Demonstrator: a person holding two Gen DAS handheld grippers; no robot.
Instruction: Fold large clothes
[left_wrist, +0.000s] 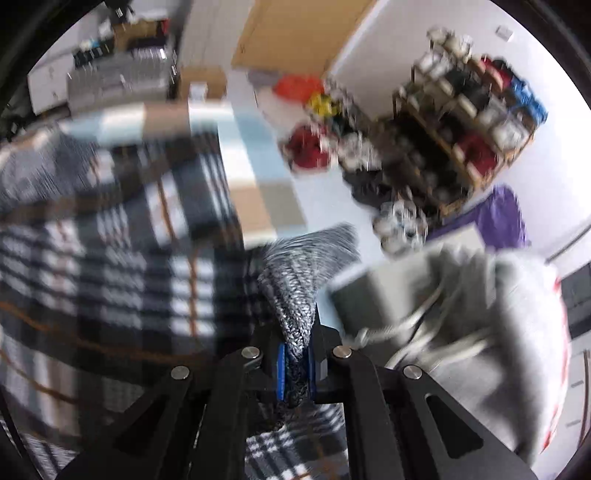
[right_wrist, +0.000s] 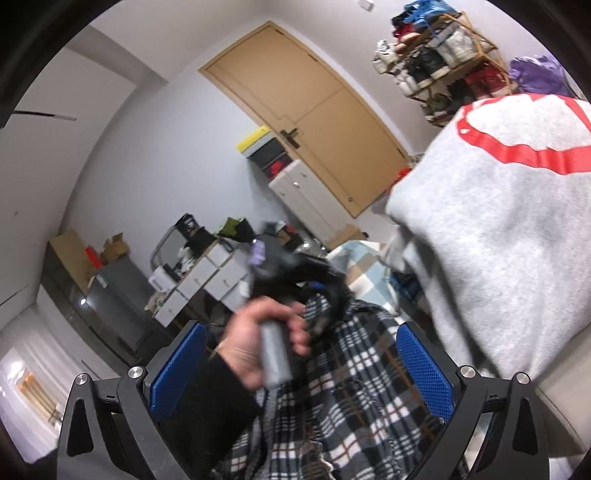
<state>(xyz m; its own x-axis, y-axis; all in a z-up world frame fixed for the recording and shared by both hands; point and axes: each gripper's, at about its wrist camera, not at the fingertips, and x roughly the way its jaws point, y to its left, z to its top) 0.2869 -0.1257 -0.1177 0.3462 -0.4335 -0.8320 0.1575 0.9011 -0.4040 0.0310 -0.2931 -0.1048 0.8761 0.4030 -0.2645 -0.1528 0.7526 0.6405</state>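
Fabric sits pinched between the blue-padded jaws of the left gripper (left_wrist: 295, 363): a bunched grey-and-black edge of the plaid garment (left_wrist: 110, 258), which rises from the clamp in a twisted ridge and spreads away to the left in a blurred sheet. The right gripper (right_wrist: 301, 363) has its jaws spread wide with nothing between the pads; the same plaid garment (right_wrist: 354, 387) lies beyond and below them, untouched by either pad. The person's left hand (right_wrist: 258, 343) grips a grey handle just ahead of those open jaws. A grey sweatshirt (right_wrist: 498, 229) with red print fills the right side, beside a tan door (right_wrist: 314, 110) and shoe rack (right_wrist: 436, 55).
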